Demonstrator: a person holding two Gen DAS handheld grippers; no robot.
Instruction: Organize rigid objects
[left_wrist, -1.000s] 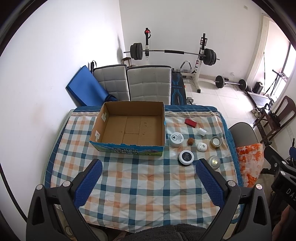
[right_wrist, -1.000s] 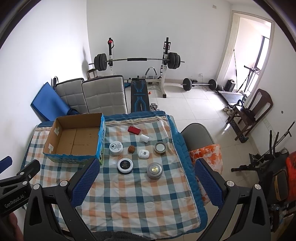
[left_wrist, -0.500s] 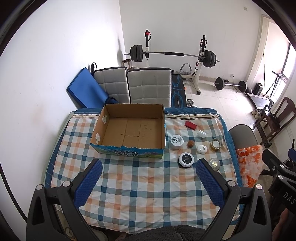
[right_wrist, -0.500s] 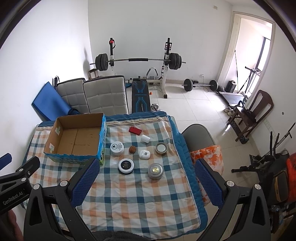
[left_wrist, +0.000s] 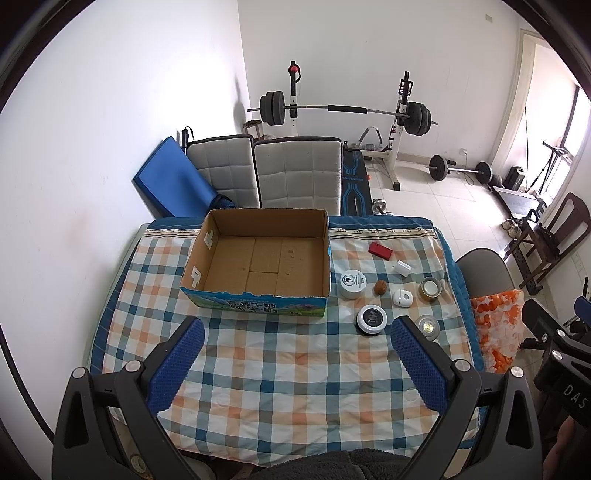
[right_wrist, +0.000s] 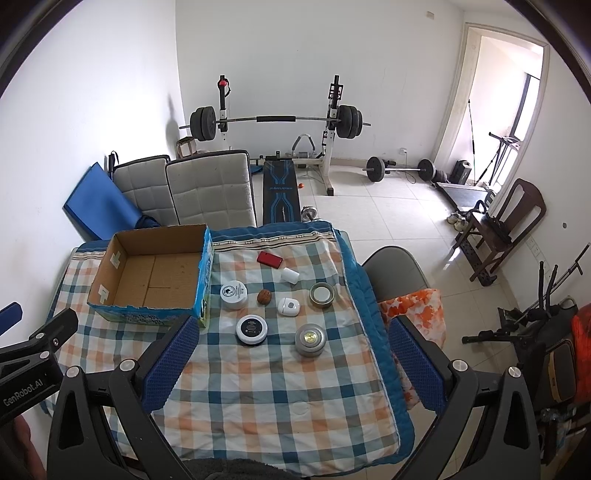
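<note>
Cardboard box (left_wrist: 258, 254) sits empty at table left. Small items cluster just right of it: white jar (right_wrist: 233, 294), black-lidded tin (right_wrist: 252, 329), silver puck (right_wrist: 310, 339). Left gripper (left_wrist: 295, 365) wide open, empty, facing the box. Right gripper (right_wrist: 291, 363) wide open, empty, hovering short of the cluster, which lies ahead of it; likely the nearer tool.

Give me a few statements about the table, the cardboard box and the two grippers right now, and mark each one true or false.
1. The open cardboard box holds nothing. True.
2. The flat red rectangular case lies inside the box. False: it lies on the checked tablecloth, beside the box.
3. The left gripper is shut on the small brown walnut. False: its jaws are wide open and hold nothing; the walnut sits on the cloth.
4. The right gripper is open and holds nothing. True.
5. The round white jar with a black lid stands nearer the grippers than the walnut. True.
</note>
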